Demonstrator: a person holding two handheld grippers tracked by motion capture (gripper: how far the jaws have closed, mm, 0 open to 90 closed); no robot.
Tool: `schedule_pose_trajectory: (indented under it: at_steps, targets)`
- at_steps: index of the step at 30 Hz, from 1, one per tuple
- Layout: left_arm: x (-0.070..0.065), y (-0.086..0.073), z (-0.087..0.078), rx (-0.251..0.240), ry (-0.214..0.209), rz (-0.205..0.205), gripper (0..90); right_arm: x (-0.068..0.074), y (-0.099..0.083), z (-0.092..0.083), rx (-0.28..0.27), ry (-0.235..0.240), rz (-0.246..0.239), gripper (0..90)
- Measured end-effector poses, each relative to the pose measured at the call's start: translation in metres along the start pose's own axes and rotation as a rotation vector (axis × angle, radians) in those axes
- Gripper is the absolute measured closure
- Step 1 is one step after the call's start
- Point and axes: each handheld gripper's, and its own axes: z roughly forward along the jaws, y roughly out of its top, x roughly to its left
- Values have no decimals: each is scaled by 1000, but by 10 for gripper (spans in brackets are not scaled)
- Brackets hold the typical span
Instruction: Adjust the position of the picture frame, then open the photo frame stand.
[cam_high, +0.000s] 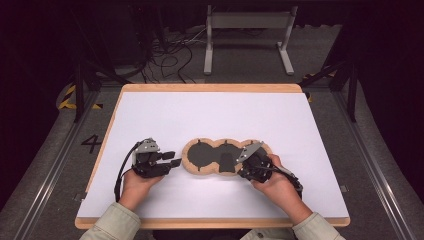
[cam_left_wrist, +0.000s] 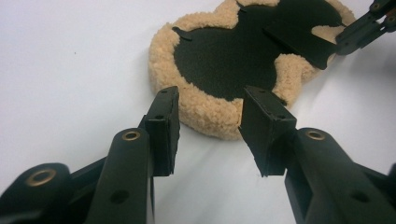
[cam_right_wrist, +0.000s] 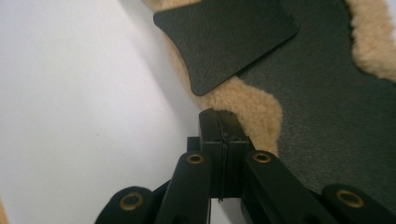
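Observation:
A three-lobed pad (cam_high: 202, 152) with a tan fleece rim and a black inner face lies flat on the white table. A loose black flap (cam_high: 226, 161) rests on its near middle. My left gripper (cam_high: 172, 159) is open just left of the pad; in the left gripper view its jaws (cam_left_wrist: 210, 107) stand on either side of the left lobe's fleece edge (cam_left_wrist: 205, 114), apart from it. My right gripper (cam_high: 240, 160) sits at the pad's right lobe. Its jaws (cam_right_wrist: 219, 114) are shut over the fleece rim (cam_right_wrist: 247, 105), just short of the flap (cam_right_wrist: 224, 42), with nothing visible between them.
The white table top (cam_high: 210, 115) has a wooden edge (cam_high: 210, 88). Beyond it the floor carries cables (cam_high: 170, 55) and a white stand (cam_high: 247, 35). Open table surface lies behind and on both sides of the pad.

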Motion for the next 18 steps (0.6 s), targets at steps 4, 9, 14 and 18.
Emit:
schedule_pose_trajectory:
  at_steps: [4,9,14,18]
  targets:
    - [-3,1,-2,-19,12,15,574,-2,-3,-13,-55,14,11,900]
    - [-4,2,-2,-26,11,37,573,-4,-11,-26,-126,33,24,900]
    - [-4,2,-1,-38,9,35,571,-6,-18,-28,-227,51,31,900]
    - [-4,2,-1,-39,9,38,571,-6,-23,-24,-267,62,53,900]
